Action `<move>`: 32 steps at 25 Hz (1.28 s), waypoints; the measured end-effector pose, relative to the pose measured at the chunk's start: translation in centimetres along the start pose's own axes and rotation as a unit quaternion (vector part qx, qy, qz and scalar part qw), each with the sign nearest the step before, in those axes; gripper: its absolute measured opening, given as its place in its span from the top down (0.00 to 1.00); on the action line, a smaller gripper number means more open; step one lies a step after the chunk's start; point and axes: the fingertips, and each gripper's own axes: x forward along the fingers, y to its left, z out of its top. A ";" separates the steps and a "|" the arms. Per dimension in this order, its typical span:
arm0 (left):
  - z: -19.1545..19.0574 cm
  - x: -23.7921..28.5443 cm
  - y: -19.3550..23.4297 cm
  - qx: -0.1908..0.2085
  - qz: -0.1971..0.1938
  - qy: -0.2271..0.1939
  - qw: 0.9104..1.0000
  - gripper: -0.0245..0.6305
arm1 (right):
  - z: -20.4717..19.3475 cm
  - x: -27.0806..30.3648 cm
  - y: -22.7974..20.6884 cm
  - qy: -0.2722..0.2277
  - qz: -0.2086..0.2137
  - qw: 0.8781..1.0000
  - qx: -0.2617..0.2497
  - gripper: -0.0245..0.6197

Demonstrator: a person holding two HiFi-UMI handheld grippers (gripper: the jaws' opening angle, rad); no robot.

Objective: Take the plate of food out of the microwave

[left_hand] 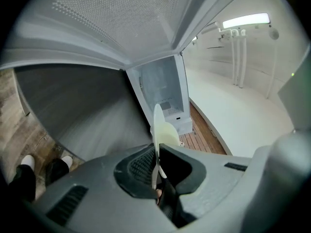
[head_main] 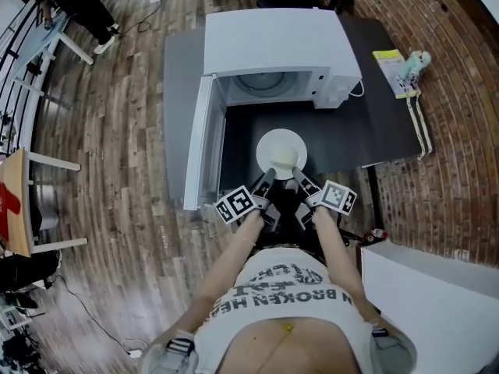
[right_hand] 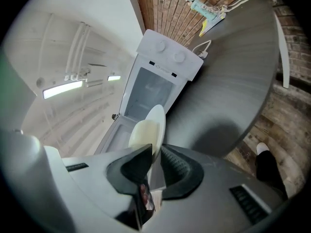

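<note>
head view: left tongs [head_main: 269, 172] and right tongs [head_main: 296, 172] clamped on near rim of plate [head_main: 281, 146]

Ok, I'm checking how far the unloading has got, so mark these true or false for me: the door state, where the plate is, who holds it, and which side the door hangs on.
1. The microwave door is open. True.
2. The plate is inside the microwave. False: it is out in front of the microwave, over the dark table.
3. The left gripper and the right gripper each have their jaws closed on the plate's near rim. True.
4. In the head view the door hangs on the microwave's right side. False: it hangs on the left side.
</note>
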 end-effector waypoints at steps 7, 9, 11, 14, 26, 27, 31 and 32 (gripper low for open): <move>-3.0 -3.1 -0.4 0.006 -0.007 0.019 1.000 0.92 | -3.1 -3.5 0.4 -0.016 0.000 1.000 0.002 0.88; -3.5 -3.7 -0.6 0.008 -0.007 0.019 1.000 0.92 | -3.6 -4.1 0.5 -0.018 0.002 1.000 0.002 0.88; -3.8 -4.1 -0.8 0.012 -0.007 0.017 1.000 0.92 | -3.8 -4.5 0.7 -0.019 0.007 1.000 0.002 0.88; -4.2 -4.4 -1.2 0.021 -0.006 0.012 1.000 0.92 | -4.0 -5.1 0.7 -0.019 0.016 1.000 0.005 0.88; -11.1 -5.4 -3.8 0.024 -0.003 -0.018 1.000 0.93 | -4.0 -12.0 -0.6 0.008 0.035 0.999 -0.002 0.88; -11.8 -5.6 -3.9 0.025 -0.001 -0.021 0.999 0.92 | -4.1 -12.6 -0.8 0.011 0.038 0.999 -0.002 0.88; -14.4 -6.7 -4.2 0.018 0.007 -0.034 0.999 0.92 | -5.1 -15.0 -1.4 0.027 0.042 0.999 -0.003 0.88; -15.0 -7.0 -4.3 0.017 0.008 -0.037 0.999 0.92 | -5.3 -15.6 -1.5 0.031 0.042 0.999 -0.004 0.88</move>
